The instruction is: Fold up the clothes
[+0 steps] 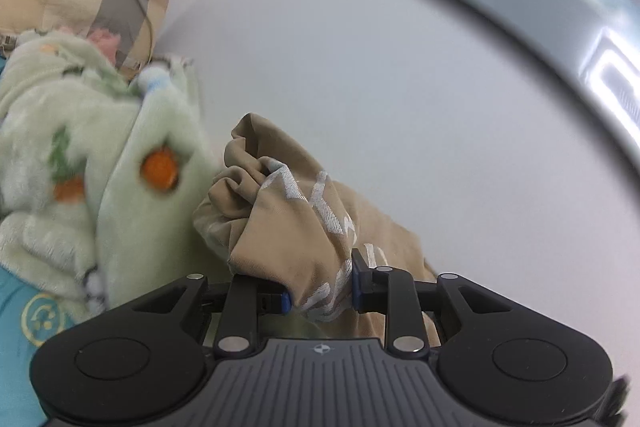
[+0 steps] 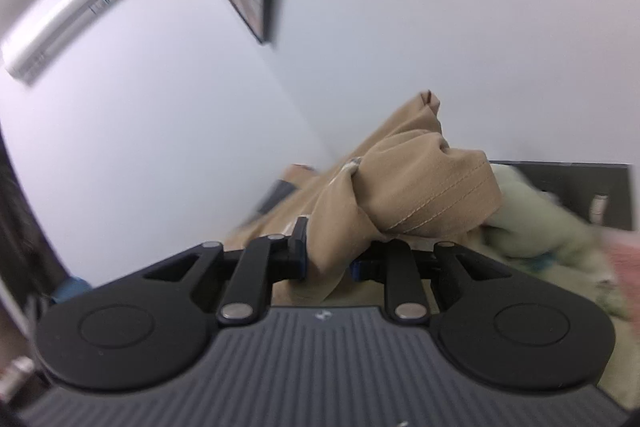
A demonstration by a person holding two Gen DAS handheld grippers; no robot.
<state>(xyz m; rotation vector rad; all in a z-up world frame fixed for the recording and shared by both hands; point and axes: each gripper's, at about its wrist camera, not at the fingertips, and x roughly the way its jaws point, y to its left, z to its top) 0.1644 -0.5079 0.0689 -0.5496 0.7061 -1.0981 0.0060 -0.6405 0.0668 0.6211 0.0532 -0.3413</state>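
Gripping the bunched tan garment (image 1: 304,227) are the left gripper (image 1: 321,293) and right gripper (image 2: 328,259), both clamped on it; its long axis is hidden.

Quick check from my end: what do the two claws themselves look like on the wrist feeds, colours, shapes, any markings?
Both look alike. The left claw and right claw each have matte black linkage arms with silver rivets, round black discs on both sides, and blue pads on the fingertips. Behind them sits a dark grey ribbed body with a small round white emblem. No cables or sleeves show.
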